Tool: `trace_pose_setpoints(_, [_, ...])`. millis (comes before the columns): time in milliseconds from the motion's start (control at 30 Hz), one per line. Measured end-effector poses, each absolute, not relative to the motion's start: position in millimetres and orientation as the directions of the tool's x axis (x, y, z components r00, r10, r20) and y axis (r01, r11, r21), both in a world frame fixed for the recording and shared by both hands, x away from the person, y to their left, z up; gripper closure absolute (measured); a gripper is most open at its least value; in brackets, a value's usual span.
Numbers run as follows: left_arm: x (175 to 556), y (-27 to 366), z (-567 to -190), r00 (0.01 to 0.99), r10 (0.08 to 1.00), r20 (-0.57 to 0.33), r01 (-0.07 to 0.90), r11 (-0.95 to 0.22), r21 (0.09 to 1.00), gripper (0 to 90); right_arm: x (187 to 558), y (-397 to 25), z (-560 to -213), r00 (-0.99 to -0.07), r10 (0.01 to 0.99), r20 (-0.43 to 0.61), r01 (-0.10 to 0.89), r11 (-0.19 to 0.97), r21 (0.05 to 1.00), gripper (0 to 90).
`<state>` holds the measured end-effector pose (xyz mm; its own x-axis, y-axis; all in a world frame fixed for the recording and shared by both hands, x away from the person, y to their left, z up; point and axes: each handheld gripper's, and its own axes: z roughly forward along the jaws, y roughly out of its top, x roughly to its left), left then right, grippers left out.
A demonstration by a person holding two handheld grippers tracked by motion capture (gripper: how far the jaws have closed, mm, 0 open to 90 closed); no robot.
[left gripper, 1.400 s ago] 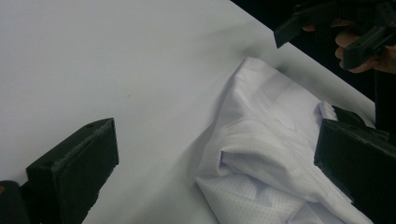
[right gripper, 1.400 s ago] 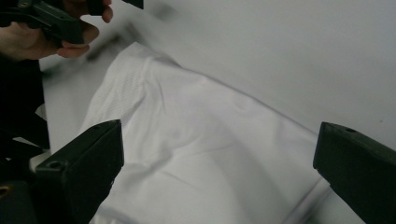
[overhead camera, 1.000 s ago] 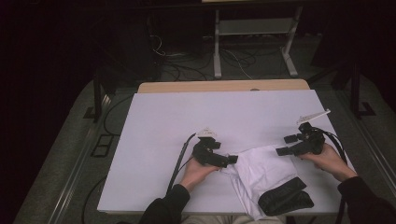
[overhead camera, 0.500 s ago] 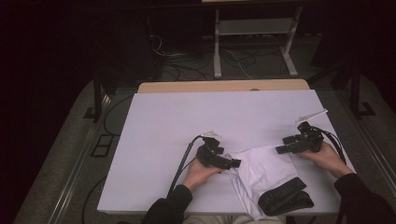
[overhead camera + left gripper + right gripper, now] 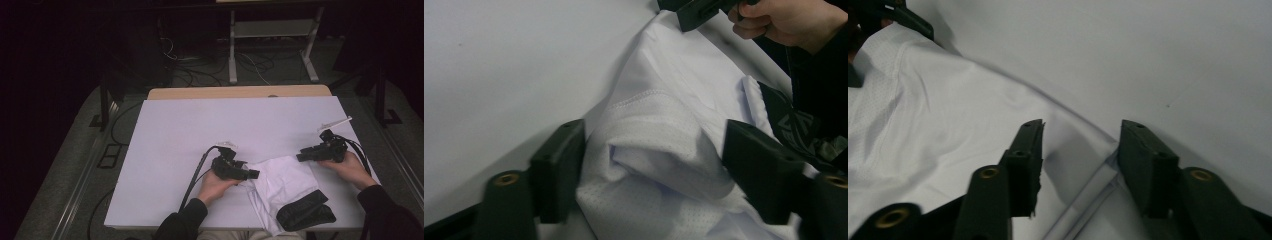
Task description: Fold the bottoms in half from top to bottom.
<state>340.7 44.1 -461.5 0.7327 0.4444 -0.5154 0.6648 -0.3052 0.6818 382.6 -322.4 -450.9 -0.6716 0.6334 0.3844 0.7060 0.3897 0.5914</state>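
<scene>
Left gripper [image 5: 250, 173] is down low at the near edge of the white garment [image 5: 282, 182], jaws spread wide, and in the left gripper view a bunched fold of that white mesh fabric [image 5: 664, 150] sits right between them, with the stitched hem line running just ahead of the jaw tips; the fabric fills the gap but the jaws are not pressed onto it, so call it wide apart and straddling the fold. Over on the other side, the right gripper [image 5: 303, 156] rests at the far corner of the same garment, its own jaws parted too; in the right gripper view [image 5: 1080, 150] the cloth edge [image 5: 1083, 200] runs diagonally through the gap between them, with the smooth body of the garment stretching off to the left of the tool and bare white table cover [image 5: 1173, 60] beyond and to the right of its tips. From above, the garment lies between the two tools, spreading from them back toward the person, and a dark black patch or band [image 5: 305, 211] lies on its near part, closer to the right forearm than to the left gripper. The two grippers are well apart, one at each upper corner of the cloth.
</scene>
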Motion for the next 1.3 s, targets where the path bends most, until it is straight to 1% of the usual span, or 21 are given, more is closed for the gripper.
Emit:
trace_pose_setpoints(167, [342.8, 46.4, -461.8, 0.721, 0.452, -0.525, 0.676, -0.288, 0.679, 52.5, 383.7, -324.7, -453.1, -0.661, 0.631, 0.406, 0.721, 0.383, 0.578, 72.6])
trace_pose_setpoints(200, [342.9, 46.4, -462.2, 0.721, 0.454, -0.524, 0.675, -0.289, 0.678, 59.5, 383.6, -324.7, -453.4, -0.66, 0.631, 0.407, 0.722, 0.385, 0.575, 75.9])
trace_pose_setpoints(233, [343.1, 46.5, -462.5, 0.722, 0.453, -0.523, 0.674, -0.292, 0.678, 63.2, 383.5, -324.6, -453.6, -0.659, 0.633, 0.405, 0.723, 0.385, 0.574, 77.4])
trace_pose_setpoints(300, [343.2, 45.9, -463.1, 0.714, 0.447, -0.539, 0.685, -0.288, 0.669, 75.2, 383.0, -323.6, -453.2, -0.664, 0.635, 0.395, 0.719, 0.396, 0.571, 82.1])
trace_pose_setpoints(333, [343.1, 45.7, -463.0, 0.714, 0.449, -0.537, 0.685, -0.29, 0.668, 79.5, 382.2, -322.5, -452.3, -0.664, 0.639, 0.387, 0.717, 0.4, 0.571, 83.5])
trace_pose_setpoints(367, [342.3, 45.1, -462.3, 0.716, 0.455, -0.53, 0.682, -0.293, 0.67, 81.5, 381.6, -322.1, -451.6, -0.665, 0.641, 0.383, 0.716, 0.402, 0.571, 84.4])
trace_pose_setpoints(533, [337.8, 44.5, -456.6, 0.742, 0.464, -0.485, 0.647, -0.306, 0.698, 84.1, 379.7, -320.8, -449.1, -0.662, 0.648, 0.377, 0.717, 0.401, 0.57, 85.6])
trace_pose_setpoints(733, [336.3, 49.3, -447.5, 0.757, 0.477, -0.447, 0.62, -0.305, 0.723, 84.4, 378.2, -316.2, -443.0, -0.665, 0.649, 0.37, 0.712, 0.4, 0.578, 85.6])
trace_pose_setpoints(1000, [334.9, 60.5, -436.6, 0.779, 0.509, -0.367, 0.57, -0.331, 0.752, 84.5, 382.9, -302.5, -437.6, -0.66, 0.658, 0.362, 0.708, 0.386, 0.591, 85.6])
trace_pose_setpoints(1300, [338.8, 79.4, -425.9, 0.77, 0.546, -0.331, 0.56, -0.328, 0.761, 84.4, 393.2, -281.8, -431.9, -0.679, 0.642, 0.355, 0.692, 0.399, 0.602, 85.6])
